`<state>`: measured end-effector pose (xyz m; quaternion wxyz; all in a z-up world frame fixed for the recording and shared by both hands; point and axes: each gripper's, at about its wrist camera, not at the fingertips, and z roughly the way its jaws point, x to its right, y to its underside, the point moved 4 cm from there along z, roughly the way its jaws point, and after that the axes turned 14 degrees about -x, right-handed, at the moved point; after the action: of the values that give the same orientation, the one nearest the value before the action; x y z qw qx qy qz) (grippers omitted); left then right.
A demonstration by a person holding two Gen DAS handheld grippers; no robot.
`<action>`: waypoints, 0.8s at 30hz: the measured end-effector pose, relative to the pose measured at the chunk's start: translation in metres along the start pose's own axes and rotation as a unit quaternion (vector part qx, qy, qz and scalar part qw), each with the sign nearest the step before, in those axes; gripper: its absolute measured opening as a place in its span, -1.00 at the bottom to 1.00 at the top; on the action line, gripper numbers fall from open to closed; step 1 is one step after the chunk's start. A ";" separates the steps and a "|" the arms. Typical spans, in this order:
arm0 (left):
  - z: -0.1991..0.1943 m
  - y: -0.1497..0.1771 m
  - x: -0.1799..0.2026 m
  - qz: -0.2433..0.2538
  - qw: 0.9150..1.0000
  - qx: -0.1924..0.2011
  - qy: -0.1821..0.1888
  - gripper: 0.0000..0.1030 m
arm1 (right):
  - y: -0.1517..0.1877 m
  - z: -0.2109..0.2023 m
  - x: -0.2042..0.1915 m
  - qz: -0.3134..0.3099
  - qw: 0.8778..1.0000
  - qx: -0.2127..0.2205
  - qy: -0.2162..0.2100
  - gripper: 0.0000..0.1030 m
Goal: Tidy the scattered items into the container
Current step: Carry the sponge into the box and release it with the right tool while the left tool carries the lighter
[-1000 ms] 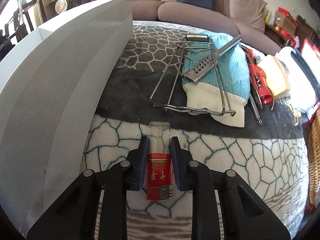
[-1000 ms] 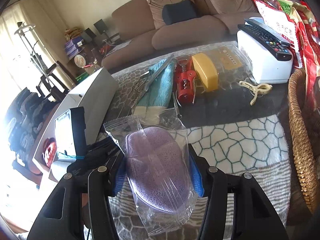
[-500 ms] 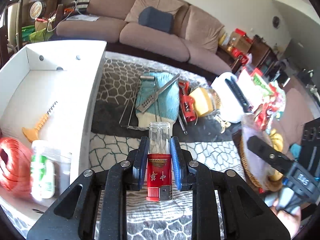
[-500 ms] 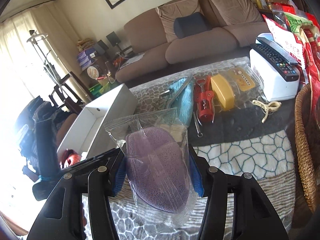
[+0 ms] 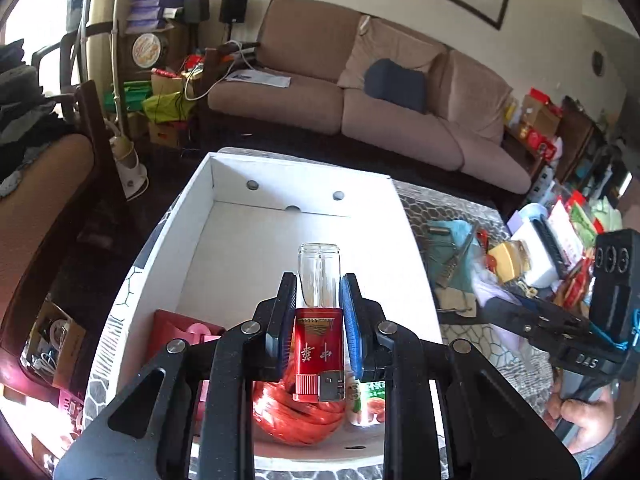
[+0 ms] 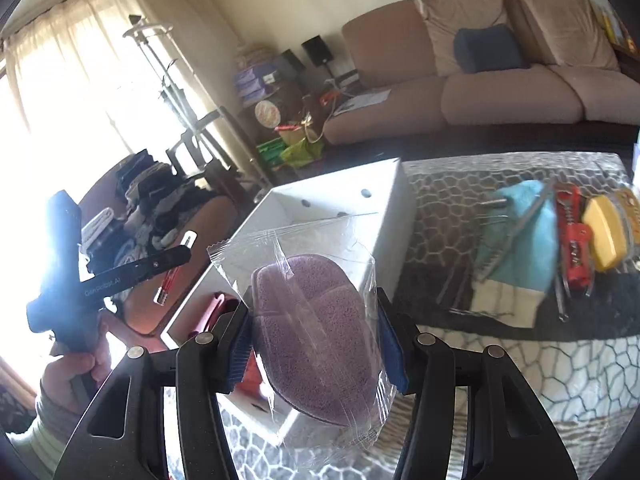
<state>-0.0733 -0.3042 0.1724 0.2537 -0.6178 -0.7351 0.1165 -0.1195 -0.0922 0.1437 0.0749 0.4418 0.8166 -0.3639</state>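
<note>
Left gripper (image 5: pixel 318 312) clamps a lighter (image 5: pixel 319 354) above the box (image 5: pixel 224 248), poised for release, while right gripper (image 6: pixel 314 344) pinches a bagged sponge (image 6: pixel 316 336) beside it.

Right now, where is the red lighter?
In the left wrist view, the lighter is pinched in the left gripper, hanging above the white box.
</note>
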 end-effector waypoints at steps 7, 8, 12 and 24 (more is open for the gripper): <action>0.016 0.000 -0.045 -0.007 1.000 -0.017 0.013 -0.60 | -0.043 0.131 -0.029 -0.162 0.960 -0.191 0.126 0.09; 0.018 0.001 -0.048 -0.006 1.000 -0.018 0.014 -0.60 | -0.045 0.146 -0.029 -0.188 0.947 -0.216 0.143 0.09; 0.023 0.003 -0.063 -0.013 0.999 -0.020 0.029 -0.60 | -0.040 0.192 -0.026 -0.251 0.902 -0.324 0.136 0.09; 0.038 0.005 -0.073 -0.010 0.998 -0.042 0.053 -0.60 | -0.008 0.244 -0.003 -0.325 0.803 -0.469 0.170 0.39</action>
<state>-0.0810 -0.3684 0.1212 0.2678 -0.6256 -0.7310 0.0501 -0.1730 -0.2579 -0.0273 0.0101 0.1159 0.9830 0.1420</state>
